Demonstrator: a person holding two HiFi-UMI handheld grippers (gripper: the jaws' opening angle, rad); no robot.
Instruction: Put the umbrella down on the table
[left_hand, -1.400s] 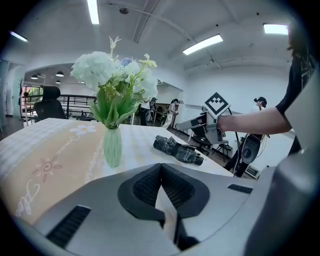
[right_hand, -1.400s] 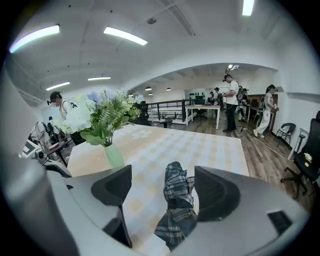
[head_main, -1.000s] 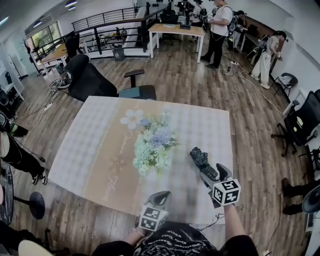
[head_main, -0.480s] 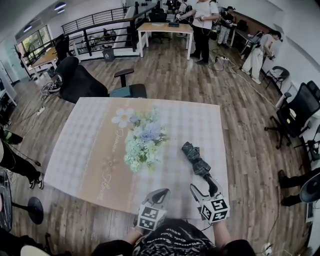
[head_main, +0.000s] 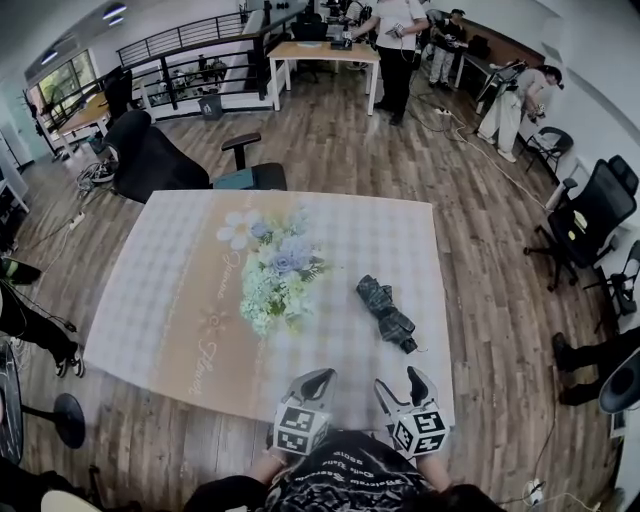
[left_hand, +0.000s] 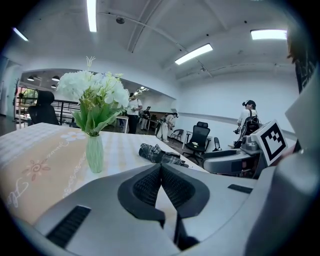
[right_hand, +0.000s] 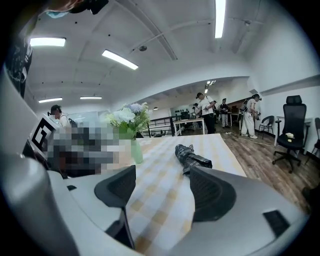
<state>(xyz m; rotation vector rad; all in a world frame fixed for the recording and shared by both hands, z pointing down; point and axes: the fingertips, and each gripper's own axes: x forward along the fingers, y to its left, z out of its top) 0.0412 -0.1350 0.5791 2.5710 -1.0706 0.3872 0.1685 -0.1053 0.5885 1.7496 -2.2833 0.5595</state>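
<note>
Near edge of pale checked cloth-covered bench (head_main: 150, 300): left grey two-jaw gripper (left_hand: 160, 166), jaws together, tips touching, nothing between. Just beside it, right grey two-jaw gripper (right_hand: 162, 176): jaws apart, just been closing slightly, nothing between, only cloth below. Beyond right gripper, clear of it: dark plaid folded umbrella (head_main: 385, 312) lying flat on bench, right half. Left of umbrella, mid-bench: pale green vase of white and blue flowers (head_main: 275, 285), upright. Behind bench: black office chair (head_main: 150, 160).
</note>
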